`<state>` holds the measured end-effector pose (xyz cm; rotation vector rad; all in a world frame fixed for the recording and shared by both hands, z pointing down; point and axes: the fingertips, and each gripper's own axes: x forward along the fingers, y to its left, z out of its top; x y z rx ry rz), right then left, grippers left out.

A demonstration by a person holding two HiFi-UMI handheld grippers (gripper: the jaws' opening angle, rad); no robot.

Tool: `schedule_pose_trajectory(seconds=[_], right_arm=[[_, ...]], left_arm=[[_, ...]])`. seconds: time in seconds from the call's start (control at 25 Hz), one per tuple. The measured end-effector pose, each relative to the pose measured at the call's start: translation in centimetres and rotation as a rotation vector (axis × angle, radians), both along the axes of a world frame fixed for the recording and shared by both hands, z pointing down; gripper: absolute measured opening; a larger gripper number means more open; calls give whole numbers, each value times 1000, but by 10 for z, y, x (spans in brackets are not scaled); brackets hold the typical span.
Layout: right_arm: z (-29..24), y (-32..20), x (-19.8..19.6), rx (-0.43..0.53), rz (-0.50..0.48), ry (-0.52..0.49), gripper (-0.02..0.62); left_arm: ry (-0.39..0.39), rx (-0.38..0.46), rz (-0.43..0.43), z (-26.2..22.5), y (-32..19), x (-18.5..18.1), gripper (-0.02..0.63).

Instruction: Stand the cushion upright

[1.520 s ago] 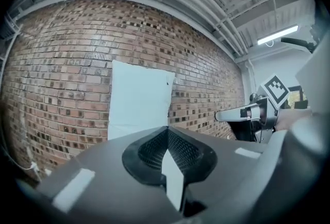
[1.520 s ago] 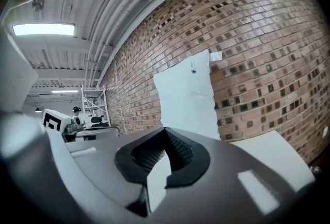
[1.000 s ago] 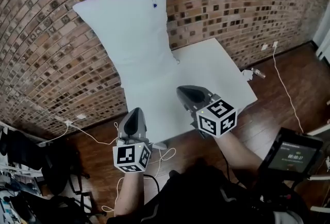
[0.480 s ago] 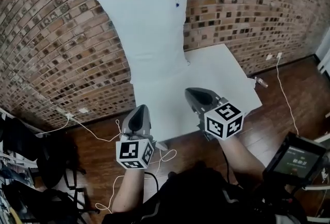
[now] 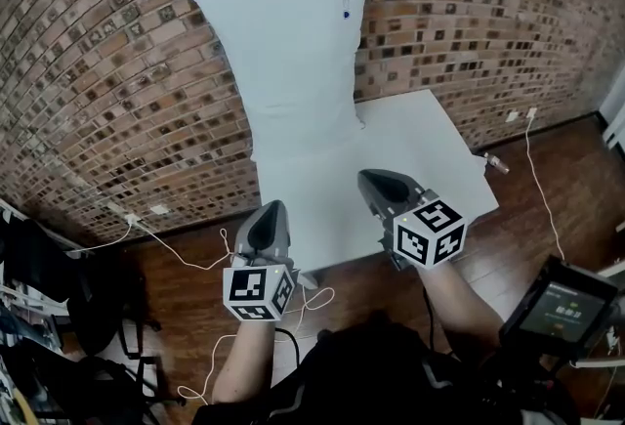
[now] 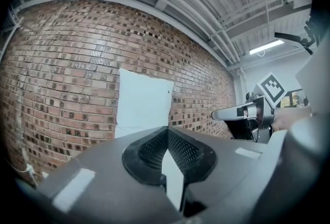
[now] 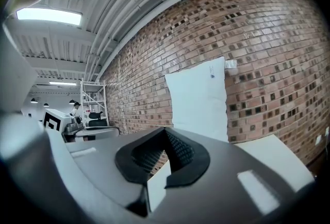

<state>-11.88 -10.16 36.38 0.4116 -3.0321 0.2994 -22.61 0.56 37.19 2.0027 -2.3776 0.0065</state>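
Your left hand-held gripper (image 5: 270,210) and right hand-held gripper (image 5: 368,179) are both fully closed and empty, apart from the cushion (image 5: 293,52), which stays upright on the worktop (image 5: 420,145).

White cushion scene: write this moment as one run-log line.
white fabric cushion: upright, leaning on brick wall, on white table | left gripper: shut, empty | right gripper: shut, empty

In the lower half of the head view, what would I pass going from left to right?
small white plug on the wooden floor → left gripper, jaws shut and empty → right gripper, also shut and empty → black device with a lit screen
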Motion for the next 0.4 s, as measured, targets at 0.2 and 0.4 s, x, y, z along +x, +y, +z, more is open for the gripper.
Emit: schedule_pose_trajectory(seconds=[0.2,0.4], right_arm=[[-2,-3,-1,10,1,-7,6],[-2,-5,1,15,1,-8,6]], left_arm=[[-4,-4,-18,1,1,-3,2],[-5,-3,-22,-1,1,-3,2]])
